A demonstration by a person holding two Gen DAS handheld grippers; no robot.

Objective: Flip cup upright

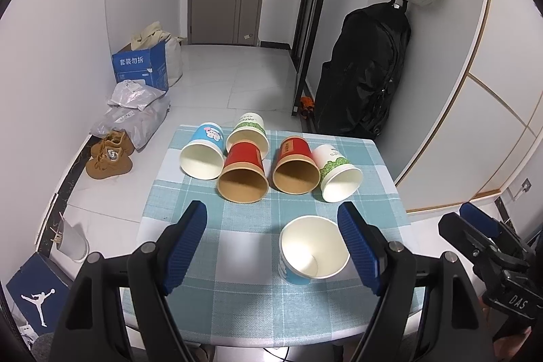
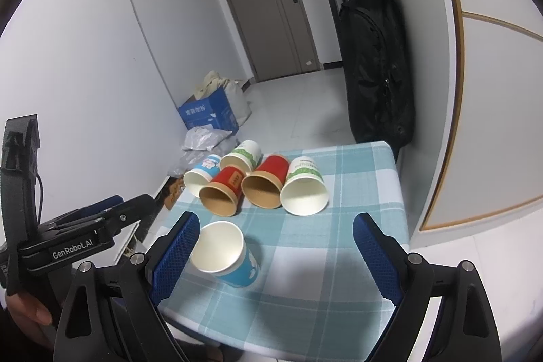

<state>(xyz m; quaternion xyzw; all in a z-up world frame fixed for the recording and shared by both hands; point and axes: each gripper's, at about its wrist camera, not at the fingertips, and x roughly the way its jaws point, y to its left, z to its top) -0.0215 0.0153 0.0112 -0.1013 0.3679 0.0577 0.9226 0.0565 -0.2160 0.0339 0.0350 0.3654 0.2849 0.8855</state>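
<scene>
Both claws are hovering wide apart above the worktop (image 1: 210,301): left claw (image 1: 273,246), right claw (image 2: 275,256), the upright blue cup (image 1: 312,255) standing free between their fingers.

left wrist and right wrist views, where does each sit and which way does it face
Left wrist: on the left claw, above the near table edge, facing the hallway door; its blue pads flank the upright blue paper cup, and the right claw shows at far right.
Right wrist: on the right claw, further right, angled leftward; the left claw shows at left.
Shared: checked tablecloth, upright cup, five tipped paper cups.
</scene>
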